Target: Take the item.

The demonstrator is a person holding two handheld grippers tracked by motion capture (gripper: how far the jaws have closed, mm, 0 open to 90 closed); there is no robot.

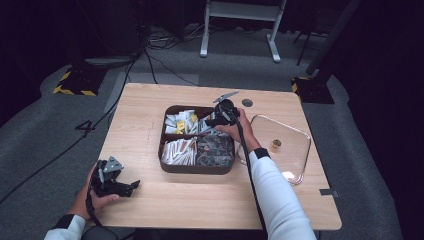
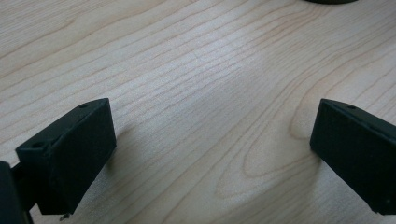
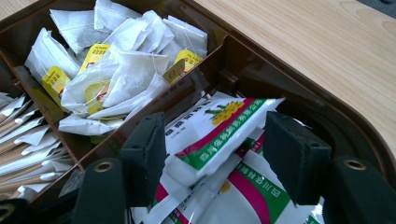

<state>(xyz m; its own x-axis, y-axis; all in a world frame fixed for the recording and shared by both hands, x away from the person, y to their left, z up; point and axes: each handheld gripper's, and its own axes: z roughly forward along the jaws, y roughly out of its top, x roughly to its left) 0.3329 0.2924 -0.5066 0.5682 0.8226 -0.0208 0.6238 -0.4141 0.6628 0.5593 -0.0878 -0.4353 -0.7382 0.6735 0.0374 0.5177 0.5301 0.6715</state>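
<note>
A brown divided tray [image 1: 197,170] stands mid-table. In the right gripper view its far compartment holds white tea bags [image 3: 126,70] with yellow tags, and the near one holds white sachets with green and red print. My right gripper [image 3: 215,149] hangs over that near compartment, its jaws closed across the width of one such sachet [image 3: 212,135], which sits tilted above the pile. From the high view, the right gripper [image 1: 215,121] is over the tray's back right section. My left gripper [image 1: 131,187] rests open on the table's front left corner, bare wood between its jaws [image 2: 212,154].
A clear lid [image 1: 292,150] lies right of the tray with a small gold object [image 1: 276,144] on it. A dark round disc [image 1: 247,102] sits behind the tray. The tray's front sections hold paper-wrapped sticks [image 1: 177,150] and dark packets [image 1: 215,150].
</note>
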